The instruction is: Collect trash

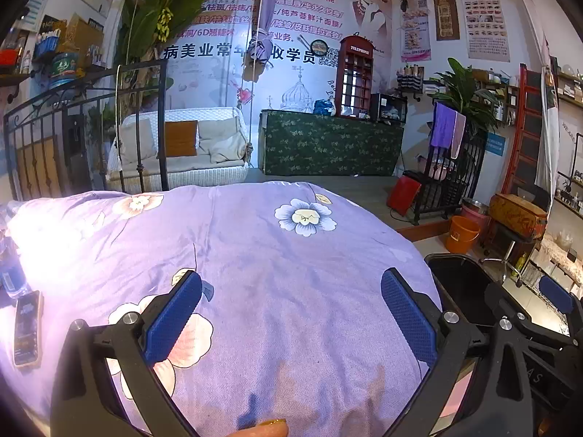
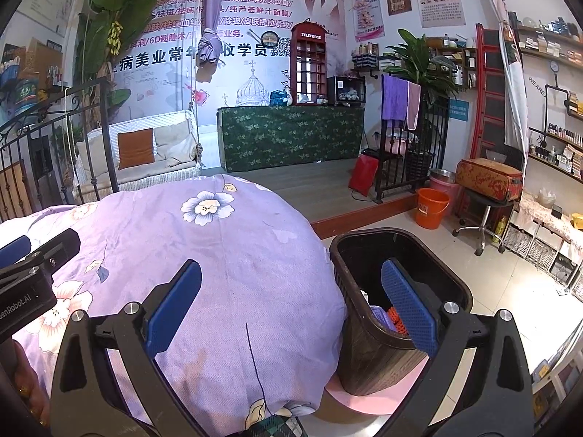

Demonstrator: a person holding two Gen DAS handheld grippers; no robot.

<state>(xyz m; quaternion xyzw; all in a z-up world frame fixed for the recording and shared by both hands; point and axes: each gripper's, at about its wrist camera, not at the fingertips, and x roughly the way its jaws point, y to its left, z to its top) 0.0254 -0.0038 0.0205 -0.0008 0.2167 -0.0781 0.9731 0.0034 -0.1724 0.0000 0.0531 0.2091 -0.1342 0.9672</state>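
Observation:
My left gripper [image 1: 291, 280] is open above a purple floral bedspread [image 1: 277, 255], nothing between its blue pads. At that view's left edge lie a flat dark rectangular object with a gold rim [image 1: 27, 327] and a clear bottle with a blue label [image 1: 12, 276]. My right gripper [image 2: 291, 269] is also open and empty, one finger over the bed's edge, the other in front of a black trash bin [image 2: 400, 240]. The bin stands on the floor beside the bed and holds orange and purple scraps [image 2: 391, 318]. The bin [image 1: 459, 276] also shows in the left wrist view.
A black iron headboard [image 1: 83, 116] rises at the far left. Beyond the bed are a raised wooden platform [image 2: 309, 185], a white swing sofa [image 2: 145, 153], a green-draped counter [image 2: 291, 134], an orange bucket [image 2: 431, 207] and a stool carrying a case [image 2: 488, 182]. Shelves line the right wall.

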